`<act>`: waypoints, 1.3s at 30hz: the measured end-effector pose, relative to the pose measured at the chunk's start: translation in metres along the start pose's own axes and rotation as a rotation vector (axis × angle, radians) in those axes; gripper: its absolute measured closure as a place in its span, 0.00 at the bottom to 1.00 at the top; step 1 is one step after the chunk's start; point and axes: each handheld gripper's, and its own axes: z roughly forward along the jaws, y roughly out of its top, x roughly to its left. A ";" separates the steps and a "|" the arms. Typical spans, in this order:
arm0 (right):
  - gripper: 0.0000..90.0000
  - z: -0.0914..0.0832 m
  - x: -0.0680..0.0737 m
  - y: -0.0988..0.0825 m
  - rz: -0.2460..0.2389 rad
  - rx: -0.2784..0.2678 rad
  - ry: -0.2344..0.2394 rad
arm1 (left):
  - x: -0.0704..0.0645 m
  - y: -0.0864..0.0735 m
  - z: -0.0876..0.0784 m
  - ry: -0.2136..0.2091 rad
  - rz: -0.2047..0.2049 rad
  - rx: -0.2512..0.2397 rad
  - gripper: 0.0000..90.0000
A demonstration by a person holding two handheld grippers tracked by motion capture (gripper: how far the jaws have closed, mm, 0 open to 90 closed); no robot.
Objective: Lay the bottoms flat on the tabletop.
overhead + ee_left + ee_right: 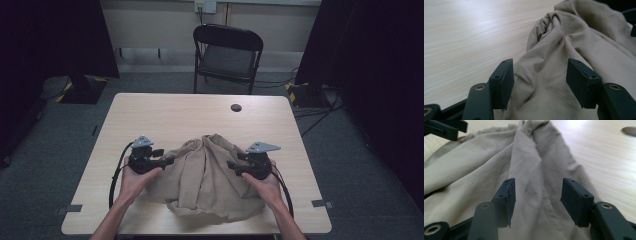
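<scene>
A crumpled beige cloth garment (207, 175) lies bunched on the near half of the wooden table (175, 115), with a raised fold at its far end. My left gripper (170, 161) is at the cloth's left edge, its jaws pointing right. In the left gripper view the left gripper (539, 72) stands open, with a ridge of the cloth (574, 37) lying between the two pads. My right gripper (231, 165) is at the cloth's right side, pointing left. In the right gripper view the right gripper (537, 192) is open over a fold of the cloth (531, 157).
A black folding chair (227, 55) stands beyond the table's far edge. A round dark cable hole (236, 107) sits in the tabletop at the back right. Dark curtains and stand bases flank the table. Bare wood (469, 37) spreads to the left of the cloth.
</scene>
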 end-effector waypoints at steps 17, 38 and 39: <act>1.00 -0.046 -0.011 -0.005 0.000 -0.092 -0.055 | 0.001 -0.007 -0.030 -0.054 -0.006 -0.055 0.98; 0.73 -0.116 -0.067 -0.100 0.175 0.025 -0.262 | -0.021 -0.084 -0.094 -0.136 -0.025 0.025 0.83; 0.66 -0.115 -0.065 -0.096 0.164 0.011 -0.242 | -0.019 -0.081 -0.094 -0.143 -0.029 0.010 0.79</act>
